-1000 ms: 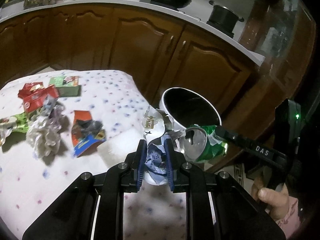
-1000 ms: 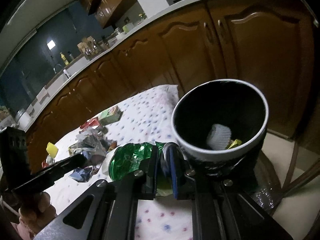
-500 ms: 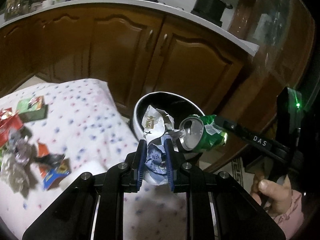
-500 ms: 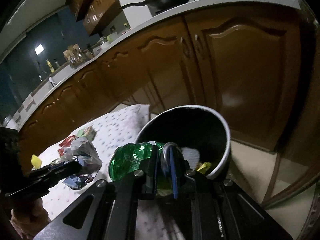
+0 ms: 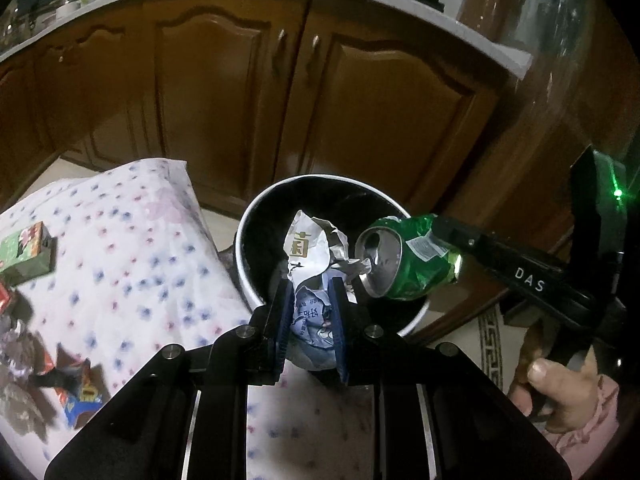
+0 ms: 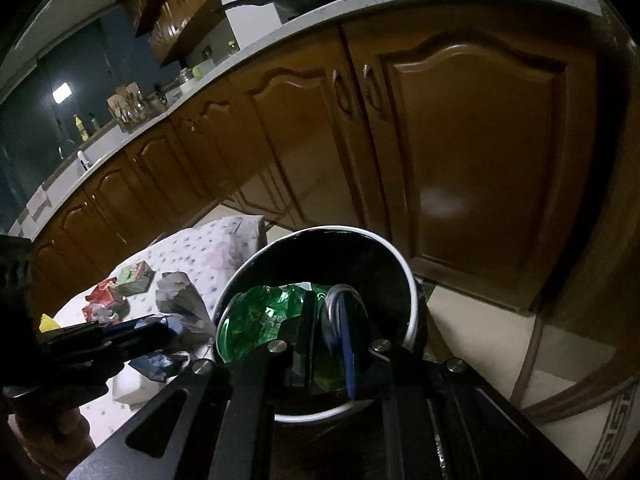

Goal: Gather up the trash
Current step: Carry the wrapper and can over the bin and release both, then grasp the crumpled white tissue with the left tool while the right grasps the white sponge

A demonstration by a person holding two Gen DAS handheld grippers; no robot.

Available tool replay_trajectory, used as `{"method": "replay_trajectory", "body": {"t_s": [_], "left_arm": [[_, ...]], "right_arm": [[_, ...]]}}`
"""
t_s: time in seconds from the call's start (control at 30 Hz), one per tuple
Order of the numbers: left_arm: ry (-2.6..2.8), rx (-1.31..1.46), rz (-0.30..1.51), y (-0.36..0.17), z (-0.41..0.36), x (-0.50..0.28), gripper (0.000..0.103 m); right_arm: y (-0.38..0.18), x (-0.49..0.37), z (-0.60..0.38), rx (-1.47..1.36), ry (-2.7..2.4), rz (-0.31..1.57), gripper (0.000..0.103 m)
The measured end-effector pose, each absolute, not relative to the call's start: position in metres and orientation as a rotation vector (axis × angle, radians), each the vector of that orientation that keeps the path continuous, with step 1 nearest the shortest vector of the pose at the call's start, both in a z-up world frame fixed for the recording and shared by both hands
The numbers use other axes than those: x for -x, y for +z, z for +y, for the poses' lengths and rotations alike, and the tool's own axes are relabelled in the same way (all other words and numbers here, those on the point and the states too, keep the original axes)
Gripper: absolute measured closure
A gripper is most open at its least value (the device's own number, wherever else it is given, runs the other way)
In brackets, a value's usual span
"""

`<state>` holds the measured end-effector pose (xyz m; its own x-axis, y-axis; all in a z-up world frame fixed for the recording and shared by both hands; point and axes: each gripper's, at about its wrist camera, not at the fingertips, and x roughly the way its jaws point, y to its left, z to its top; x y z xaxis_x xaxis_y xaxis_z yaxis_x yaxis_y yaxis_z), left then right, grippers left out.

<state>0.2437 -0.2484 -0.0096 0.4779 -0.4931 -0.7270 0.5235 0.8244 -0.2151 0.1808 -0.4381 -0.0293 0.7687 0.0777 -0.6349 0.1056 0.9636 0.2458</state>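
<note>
Both grippers have swung over the black trash bin (image 5: 256, 280) at frame center: left gripper (image 5: 311, 316) pinching a crumpled wrapper (image 5: 310, 248), right gripper (image 6: 326, 340) clamping a crushed green can (image 5: 404, 264). Releasing squarely inside the rim should prevent spills.

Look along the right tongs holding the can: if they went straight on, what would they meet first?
Probably the bin: the right tongs hold the can over its mouth, so its dark inside comes first. Depth is unclear.
</note>
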Motion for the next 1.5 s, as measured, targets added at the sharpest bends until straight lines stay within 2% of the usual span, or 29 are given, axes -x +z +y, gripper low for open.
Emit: {"method": "replay_trajectory", "body": {"t_s": [0.43,0.5,0.57,0.63,0.7,0.8,0.93,0.97,1.17,1.5], "left_arm": [[-0.605,-0.079,0.936,-0.028,-0.272,-0.260,0.081],[-0.602,-0.083,0.947,-0.030,-0.274,-0.261,0.067],[-0.595,-0.090,0.939,-0.030,-0.274,-0.260,0.061],[-0.591,-0.086,0.930,-0.028,-0.271,-0.257,0.056],[-0.593,-0.067,0.927,-0.027,-0.267,-0.255,0.052],[-0.586,-0.031,0.916,-0.026,-0.256,-0.249,0.045],[-0.559,0.032,0.901,-0.025,-0.231,-0.235,0.037],[-0.555,0.047,0.894,-0.025,-0.225,-0.230,0.036],[-0.518,0.103,0.840,-0.018,-0.183,-0.203,0.030],[-0.418,0.148,0.794,-0.017,-0.113,-0.171,0.028]], "right_arm": [[-0.044,-0.201,-0.446,-0.253,-0.016,0.745,0.092],[-0.045,-0.203,-0.448,-0.261,-0.015,0.752,0.088],[-0.047,-0.204,-0.451,-0.278,-0.014,0.754,0.085],[-0.047,-0.202,-0.455,-0.304,-0.012,0.751,0.069],[-0.046,-0.199,-0.455,-0.317,-0.017,0.740,0.057],[-0.046,-0.192,-0.453,-0.344,0.000,0.727,0.047],[-0.045,-0.179,-0.444,-0.376,0.019,0.700,0.018],[-0.044,-0.175,-0.441,-0.386,0.023,0.693,0.016],[-0.045,-0.154,-0.412,-0.426,0.073,0.665,0.013],[-0.051,-0.134,-0.347,-0.398,0.167,0.678,0.013]]}}
